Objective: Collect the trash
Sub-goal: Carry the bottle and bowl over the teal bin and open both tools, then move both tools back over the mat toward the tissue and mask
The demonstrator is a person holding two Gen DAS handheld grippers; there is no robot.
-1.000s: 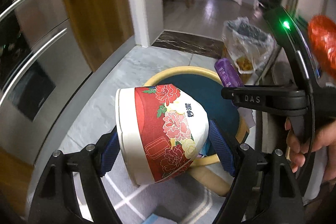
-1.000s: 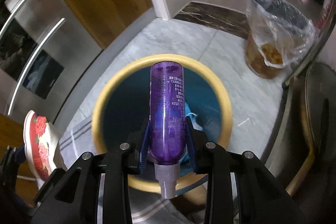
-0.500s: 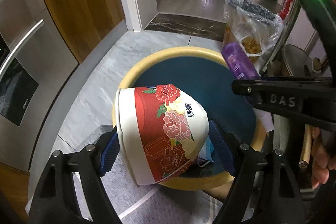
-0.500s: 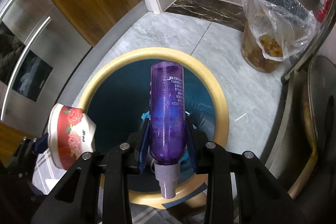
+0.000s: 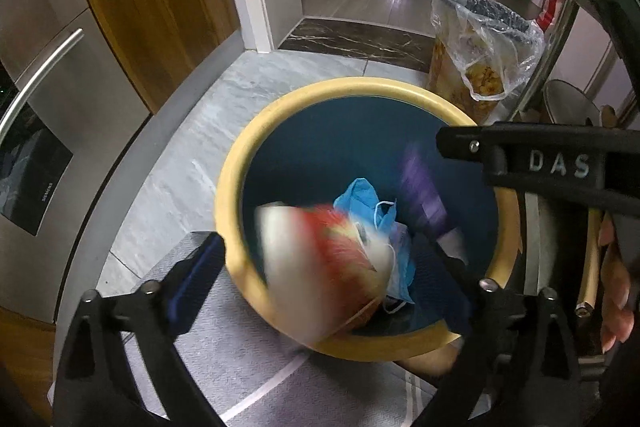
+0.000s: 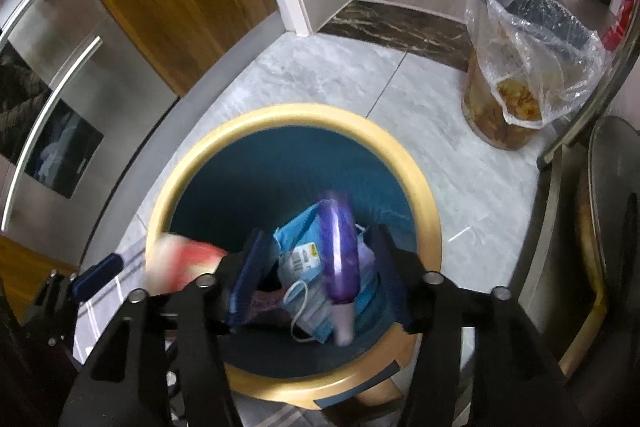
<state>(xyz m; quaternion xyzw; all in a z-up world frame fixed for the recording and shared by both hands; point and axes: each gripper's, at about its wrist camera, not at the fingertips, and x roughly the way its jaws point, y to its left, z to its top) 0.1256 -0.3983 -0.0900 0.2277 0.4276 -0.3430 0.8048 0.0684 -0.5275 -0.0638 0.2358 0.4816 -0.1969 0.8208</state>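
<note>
Both grippers hang over the yellow-rimmed blue bin (image 5: pixel 236 163). The left gripper (image 5: pixel 320 259) has its jaws spreading wide; the red floral paper bowl (image 5: pixel 324 263), blurred, sits between them untouched, just inside the bin's near rim. The right gripper (image 6: pixel 320 275) is also opening, and the purple spray bottle (image 6: pixel 340 251), blurred, is loose between its pads above a blue face mask (image 6: pixel 316 307) in the bin.

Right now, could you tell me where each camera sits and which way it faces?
Left wrist: on the left gripper, looking down into the bin; the right gripper and a hand show.
Right wrist: on the right gripper, looking down into the same bin; the left gripper's blue pad shows.
Shared: bin, falling red cup, purple bottle, bagged pail.
</note>
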